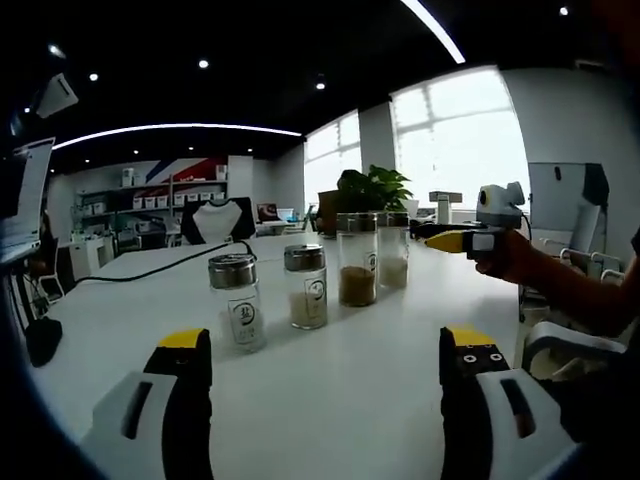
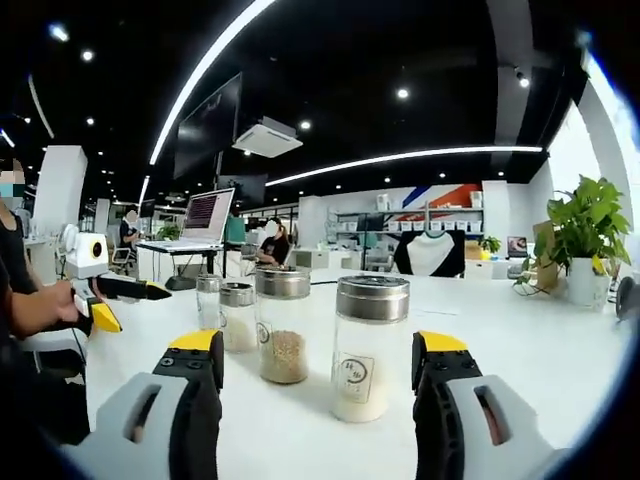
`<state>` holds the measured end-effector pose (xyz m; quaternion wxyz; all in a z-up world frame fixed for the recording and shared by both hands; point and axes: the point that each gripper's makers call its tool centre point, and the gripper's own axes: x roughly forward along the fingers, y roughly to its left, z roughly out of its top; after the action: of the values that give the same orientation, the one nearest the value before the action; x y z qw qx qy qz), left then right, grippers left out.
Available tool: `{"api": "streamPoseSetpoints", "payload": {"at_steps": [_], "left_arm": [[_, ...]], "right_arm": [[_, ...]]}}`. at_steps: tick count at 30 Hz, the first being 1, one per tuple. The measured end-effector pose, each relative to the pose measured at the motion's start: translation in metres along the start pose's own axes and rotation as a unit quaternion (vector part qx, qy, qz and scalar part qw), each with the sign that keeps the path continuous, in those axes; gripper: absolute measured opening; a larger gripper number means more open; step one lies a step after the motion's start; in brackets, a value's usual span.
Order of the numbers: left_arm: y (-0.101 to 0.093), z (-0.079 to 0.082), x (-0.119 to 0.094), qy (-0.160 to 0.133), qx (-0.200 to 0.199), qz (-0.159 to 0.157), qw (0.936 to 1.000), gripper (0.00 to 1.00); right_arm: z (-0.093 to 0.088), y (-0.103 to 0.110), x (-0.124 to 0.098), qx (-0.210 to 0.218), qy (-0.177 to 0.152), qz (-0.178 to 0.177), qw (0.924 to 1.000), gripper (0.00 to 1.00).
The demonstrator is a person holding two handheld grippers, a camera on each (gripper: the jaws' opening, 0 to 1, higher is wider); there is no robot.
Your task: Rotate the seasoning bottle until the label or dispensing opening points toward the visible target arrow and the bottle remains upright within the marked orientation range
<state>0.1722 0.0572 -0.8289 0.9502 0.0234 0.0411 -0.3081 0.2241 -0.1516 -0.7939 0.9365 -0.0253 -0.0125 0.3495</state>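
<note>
Several glass seasoning bottles with metal lids stand upright in a row on the white table. In the left gripper view the nearest one holds white powder and shows a round label; behind it come a pale one, a brown one and a last one. My left gripper is open, short of the row. The right gripper comes in from the right in a hand. In the right gripper view the nearest bottle stands just ahead of my open right gripper. The left gripper shows at the left.
A potted plant stands past the row's far end, and a black cable runs over the table's far left. A laptop sits on a desk behind. A black-and-white mannequin torso and shelves fill the back wall.
</note>
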Motion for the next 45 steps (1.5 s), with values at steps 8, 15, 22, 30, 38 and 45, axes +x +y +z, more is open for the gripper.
{"api": "streamPoseSetpoints", "payload": {"at_steps": [8, 15, 22, 30, 38, 45], "left_arm": [[-0.004, 0.004, 0.0, -0.007, -0.006, 0.011, 0.9999, 1.0], [-0.007, 0.004, 0.003, -0.006, -0.01, 0.013, 0.9999, 1.0], [-0.008, 0.011, -0.004, -0.01, 0.006, 0.028, 0.9995, 1.0], [-0.01, 0.006, -0.022, -0.008, -0.004, 0.037, 0.9993, 1.0], [-0.022, 0.009, -0.034, -0.01, -0.002, 0.036, 0.9993, 1.0], [-0.027, 0.012, -0.045, -0.018, 0.0, 0.04, 0.999, 1.0]], "right_arm": [[-0.006, 0.029, -0.017, -0.025, 0.03, -0.003, 0.9992, 0.89], [-0.015, 0.028, -0.022, -0.024, 0.035, -0.008, 0.9991, 0.91], [-0.018, 0.028, -0.029, -0.003, 0.034, -0.016, 0.9993, 0.97], [-0.018, 0.041, -0.042, 0.0, 0.04, -0.015, 0.9991, 0.99], [-0.014, 0.058, -0.055, 0.0, 0.039, -0.014, 0.9991, 0.99], [-0.013, 0.057, -0.069, -0.008, 0.037, -0.023, 0.999, 0.99]]}}
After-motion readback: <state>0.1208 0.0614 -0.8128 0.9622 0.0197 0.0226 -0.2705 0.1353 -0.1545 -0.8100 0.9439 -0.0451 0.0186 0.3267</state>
